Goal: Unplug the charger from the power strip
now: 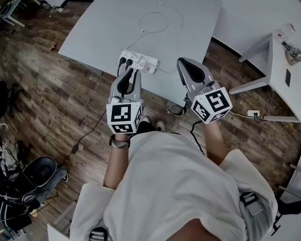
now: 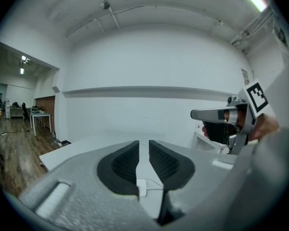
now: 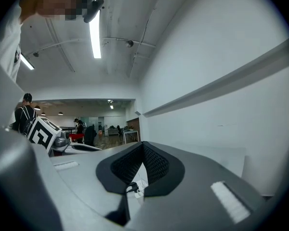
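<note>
A white table (image 1: 100, 29) stands on a wood floor (image 1: 45, 94) beside a white wall. The power strip (image 1: 138, 61) lies at the tabletop's near edge, with the white charger (image 1: 150, 68) plugged into its right end. The left gripper (image 1: 129, 71) hovers at the strip's left end, jaws slightly parted and empty. The right gripper (image 1: 182, 61), jaws clenched on nothing, is near the charger on its right.

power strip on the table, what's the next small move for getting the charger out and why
Probably open the right hand-held gripper and ease it toward the white charger at the power strip's right end. Its jaws are shut and short of the strip, so it cannot take the charger yet; the left hand-held gripper, slightly open, sits by the black plugs.
</note>
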{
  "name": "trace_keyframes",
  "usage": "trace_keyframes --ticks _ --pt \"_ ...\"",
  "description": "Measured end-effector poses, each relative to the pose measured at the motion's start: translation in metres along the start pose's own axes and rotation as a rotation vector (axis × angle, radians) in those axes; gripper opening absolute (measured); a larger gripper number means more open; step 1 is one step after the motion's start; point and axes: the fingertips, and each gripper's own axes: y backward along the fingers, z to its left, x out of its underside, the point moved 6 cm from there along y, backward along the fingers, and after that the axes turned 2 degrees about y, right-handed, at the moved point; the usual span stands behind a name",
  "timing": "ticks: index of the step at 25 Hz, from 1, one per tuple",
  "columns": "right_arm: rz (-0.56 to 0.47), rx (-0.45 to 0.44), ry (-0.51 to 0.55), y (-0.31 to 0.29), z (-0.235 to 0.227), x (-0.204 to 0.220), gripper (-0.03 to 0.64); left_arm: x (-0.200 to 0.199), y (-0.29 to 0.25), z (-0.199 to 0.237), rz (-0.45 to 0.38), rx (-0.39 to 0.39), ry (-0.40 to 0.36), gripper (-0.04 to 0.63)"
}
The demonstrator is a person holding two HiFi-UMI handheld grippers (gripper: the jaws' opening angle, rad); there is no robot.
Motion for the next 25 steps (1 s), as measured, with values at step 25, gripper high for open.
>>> trace_keyframes --ticks 25 --pt "0.302 0.059 -0.046 -0.105 -0.015 0.102 0.002 0.081 -0.073 0.076 0.177 0.094 0.078 0.101"
